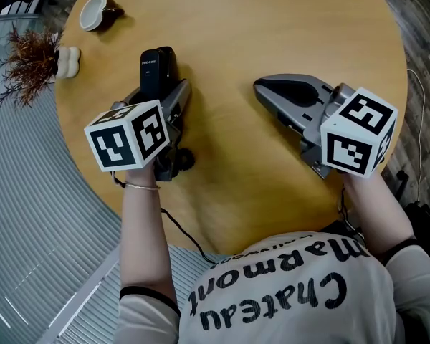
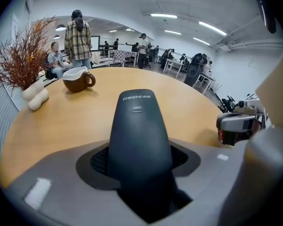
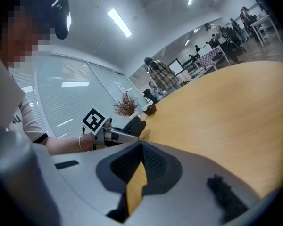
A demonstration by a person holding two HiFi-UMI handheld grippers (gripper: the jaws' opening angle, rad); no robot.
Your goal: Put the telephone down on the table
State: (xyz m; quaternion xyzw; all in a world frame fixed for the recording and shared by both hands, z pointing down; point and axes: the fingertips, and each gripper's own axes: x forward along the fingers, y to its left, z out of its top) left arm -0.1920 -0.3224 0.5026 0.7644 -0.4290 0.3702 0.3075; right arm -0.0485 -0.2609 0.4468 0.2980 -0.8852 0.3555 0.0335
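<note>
A black telephone handset [image 1: 156,70] sticks out forward from my left gripper [image 1: 160,92], which is shut on its lower part, over the left side of the round wooden table [image 1: 236,20]. In the left gripper view the telephone [image 2: 139,135] fills the gap between the grey jaws and points across the tabletop. Whether it touches the table I cannot tell. My right gripper [image 1: 272,90] hovers over the right side of the table, its tips closed together [image 3: 140,147] with nothing held.
At the table's far left stand a brown-and-white cup [image 1: 97,11] and a white vase [image 1: 68,61] with dried reddish twigs [image 1: 29,59]. People and other tables are in the room behind. A cable hangs from the left gripper toward me.
</note>
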